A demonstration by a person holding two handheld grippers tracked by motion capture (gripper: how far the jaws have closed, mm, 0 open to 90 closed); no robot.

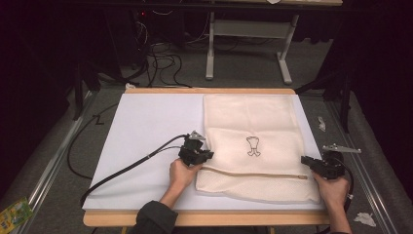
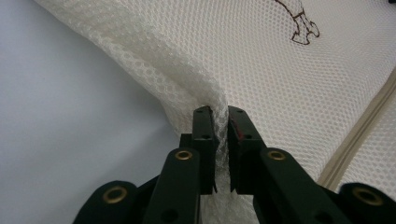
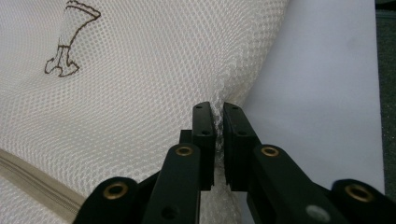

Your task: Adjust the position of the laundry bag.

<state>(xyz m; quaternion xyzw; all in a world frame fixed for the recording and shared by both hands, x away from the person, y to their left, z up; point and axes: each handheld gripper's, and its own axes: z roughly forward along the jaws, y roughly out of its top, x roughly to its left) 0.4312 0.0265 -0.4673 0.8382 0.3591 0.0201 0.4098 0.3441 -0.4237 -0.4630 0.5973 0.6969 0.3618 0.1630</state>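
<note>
Your mesh bag [image 1: 253, 146] is cream cloth, an open honeycomb weave, soft and matt, with a tan woven zip [image 1: 253, 174] and a brown stitched figure [image 1: 253, 146]. The sheet [image 1: 151, 131] under it looks smooth, matt, pale. The table [image 1: 204, 218] edge is bare wood. Your gripper jaws are matt black plastic with brass rivets.

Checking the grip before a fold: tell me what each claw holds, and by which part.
Both hold the mesh laundry bag: the left claw pinches its left side edge, the right claw its right side edge, both near the zipper.
</note>
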